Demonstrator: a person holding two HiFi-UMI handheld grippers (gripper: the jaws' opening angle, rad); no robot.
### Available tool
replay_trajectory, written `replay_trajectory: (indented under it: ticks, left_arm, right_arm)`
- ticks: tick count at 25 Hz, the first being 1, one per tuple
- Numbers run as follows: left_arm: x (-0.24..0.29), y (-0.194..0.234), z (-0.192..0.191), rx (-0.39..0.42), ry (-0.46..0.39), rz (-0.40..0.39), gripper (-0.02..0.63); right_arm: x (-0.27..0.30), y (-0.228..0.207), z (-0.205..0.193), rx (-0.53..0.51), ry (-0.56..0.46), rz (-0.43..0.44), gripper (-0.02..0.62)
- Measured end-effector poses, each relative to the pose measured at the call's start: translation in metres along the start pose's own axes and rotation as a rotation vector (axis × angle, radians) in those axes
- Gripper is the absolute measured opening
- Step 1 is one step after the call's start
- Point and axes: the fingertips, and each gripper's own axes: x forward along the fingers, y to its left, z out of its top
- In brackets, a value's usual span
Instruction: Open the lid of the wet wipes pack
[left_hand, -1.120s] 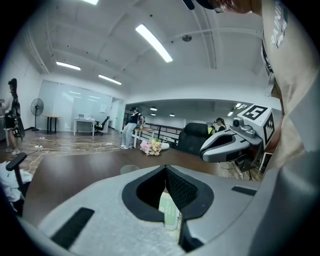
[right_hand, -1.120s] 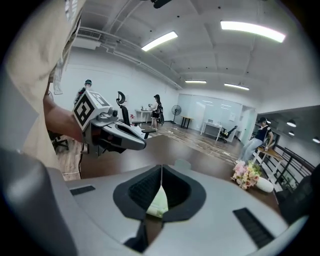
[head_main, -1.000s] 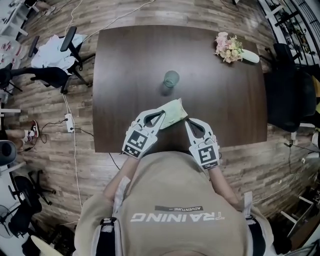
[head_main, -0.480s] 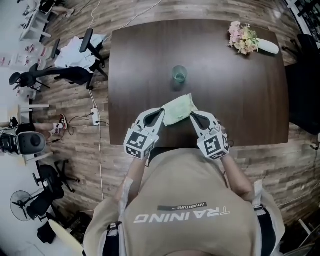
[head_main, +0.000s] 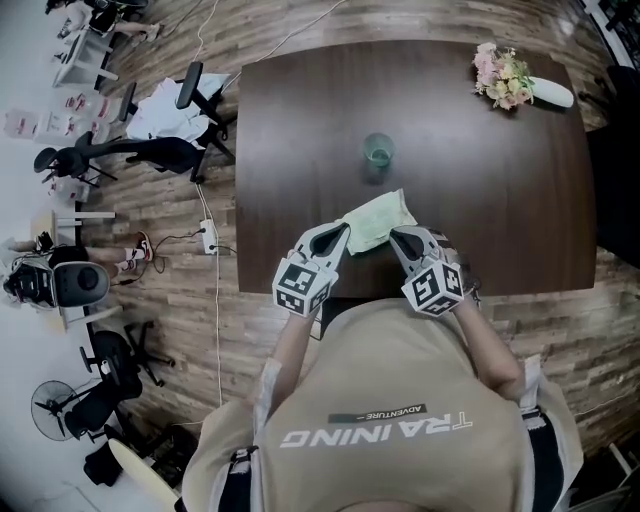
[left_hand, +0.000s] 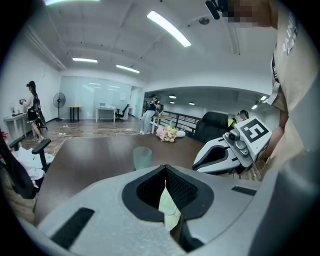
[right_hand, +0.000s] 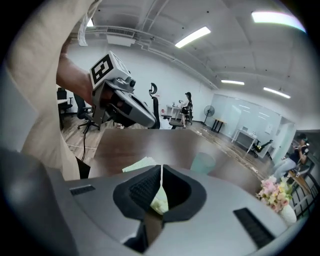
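Note:
The wet wipes pack (head_main: 378, 220) is pale green and flat, held just over the table's front edge in the head view. My left gripper (head_main: 341, 230) grips its left end and my right gripper (head_main: 393, 233) its near right end. In the left gripper view the left gripper (left_hand: 165, 167) has its jaws shut, with the pale green pack (left_hand: 167, 207) pinched between the pads. The right gripper (right_hand: 161, 167) is likewise shut in the right gripper view, the pack (right_hand: 142, 164) showing past its left jaw. I cannot see the lid itself.
A translucent green cup (head_main: 378, 150) stands on the dark wooden table (head_main: 480, 180) just beyond the pack. A bunch of flowers (head_main: 503, 75) in a white vase lies at the far right corner. Office chairs (head_main: 150, 140) and cables are on the floor to the left.
The head view has shifted, so everything sits further right in it. Both grippers keep the same hold on the pack, near the front edge.

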Motion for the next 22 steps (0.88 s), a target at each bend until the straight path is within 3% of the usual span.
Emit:
replay_trajectory:
  ticks: [5,11,19,22]
  left_arm:
    - [0.021,0.023,-0.045,-0.047,0.048,0.027,0.009]
    - [0.044,0.023,-0.094,-0.079,0.152,-0.013,0.009]
    - [0.057,0.022,-0.122,-0.099,0.217,-0.035,0.009]
    - [0.057,0.017,-0.130,-0.106,0.235,-0.033,0.009]
  right_arm:
    - [0.028,0.011,-0.025,-0.078,0.124,0.053,0.017]
    - [0.057,0.022,-0.044,-0.129,0.192,0.113,0.017]
    - [0.072,0.033,-0.050,-0.315,0.266,0.176,0.018]
    - [0.071,0.039,-0.053,-0.313,0.273,0.210,0.028]
